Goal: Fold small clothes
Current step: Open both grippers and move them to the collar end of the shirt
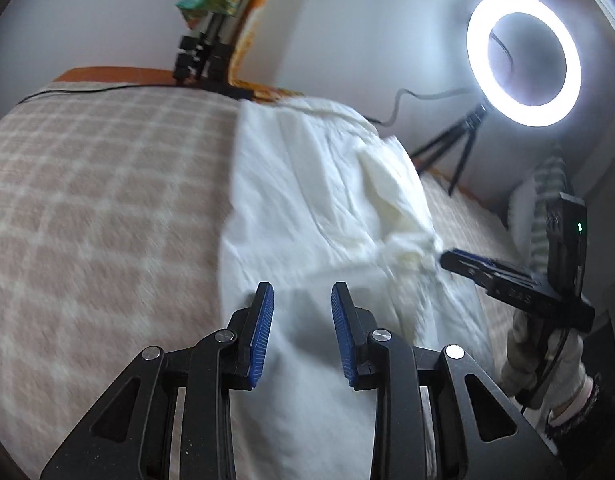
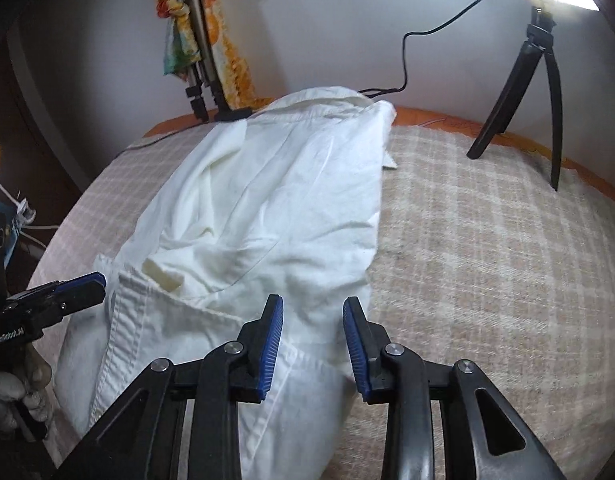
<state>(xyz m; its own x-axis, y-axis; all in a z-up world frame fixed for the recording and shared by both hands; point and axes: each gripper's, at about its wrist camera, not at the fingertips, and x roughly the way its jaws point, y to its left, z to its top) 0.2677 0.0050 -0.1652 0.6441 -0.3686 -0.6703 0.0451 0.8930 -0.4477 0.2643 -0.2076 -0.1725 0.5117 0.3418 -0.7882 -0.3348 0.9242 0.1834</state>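
Observation:
A white shirt (image 1: 307, 184) lies in a long, creased strip on a beige checked blanket (image 1: 87, 200). My left gripper (image 1: 302, 292) hovers over its near end, blue pads apart with only cloth beneath them. My right gripper (image 1: 447, 259), held by a gloved hand (image 1: 539, 360), points at the shirt's right edge. In the right wrist view the shirt (image 2: 267, 200) runs up the middle with its collar at the far end. My right gripper (image 2: 313, 304) stands open above the shirt's near right edge, gripping nothing. The left gripper (image 2: 97, 282) sits at the shirt's left hem.
A lit ring light (image 1: 523, 58) stands on a black tripod (image 2: 507, 112) at the blanket's far right, its cable (image 2: 403, 60) trailing along the wall. A second stand (image 2: 199, 52) draped with colourful cloth is at the far edge. The blanket (image 2: 487, 260) lies bare to the right.

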